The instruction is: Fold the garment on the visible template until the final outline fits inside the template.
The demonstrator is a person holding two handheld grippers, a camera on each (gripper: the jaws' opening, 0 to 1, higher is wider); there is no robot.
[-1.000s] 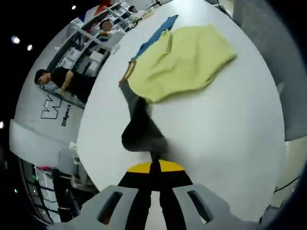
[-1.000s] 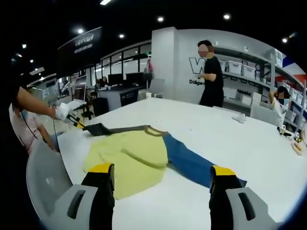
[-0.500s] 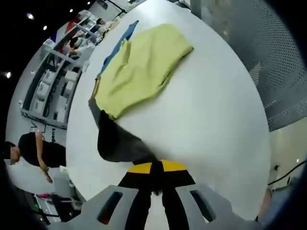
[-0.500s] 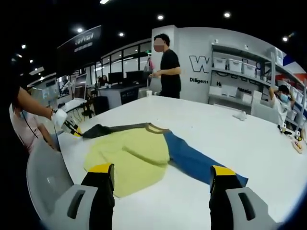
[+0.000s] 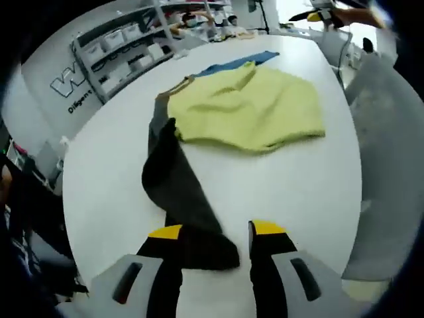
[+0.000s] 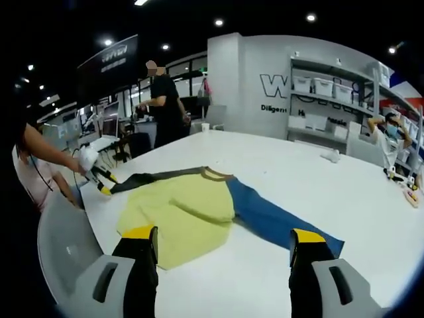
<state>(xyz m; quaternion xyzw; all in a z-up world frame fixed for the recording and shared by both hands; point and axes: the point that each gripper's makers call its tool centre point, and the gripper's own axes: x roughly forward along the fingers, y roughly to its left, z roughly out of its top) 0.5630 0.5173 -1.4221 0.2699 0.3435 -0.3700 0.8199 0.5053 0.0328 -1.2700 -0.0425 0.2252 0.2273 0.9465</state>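
Observation:
A garment with a yellow body, a dark grey sleeve and a blue sleeve lies flat on the white table. My left gripper is open, and the grey sleeve's end rests on the table between its yellow-tipped jaws. In the right gripper view the garment lies ahead, its blue sleeve reaching right. My right gripper hovers open above the table's near edge, holding nothing. The left gripper, held by a gloved hand, sits at the grey sleeve's tip.
A grey mesh chair stands by the table's edge, seen also as chair. A person stands behind the table. Shelves with bins line the back wall. Small items lie on the far right of the table.
My left gripper's jaws, shut on the grey sleeve before, have opened and the sleeve now lies on the table. The person at the back walked left. My right gripper stayed put.

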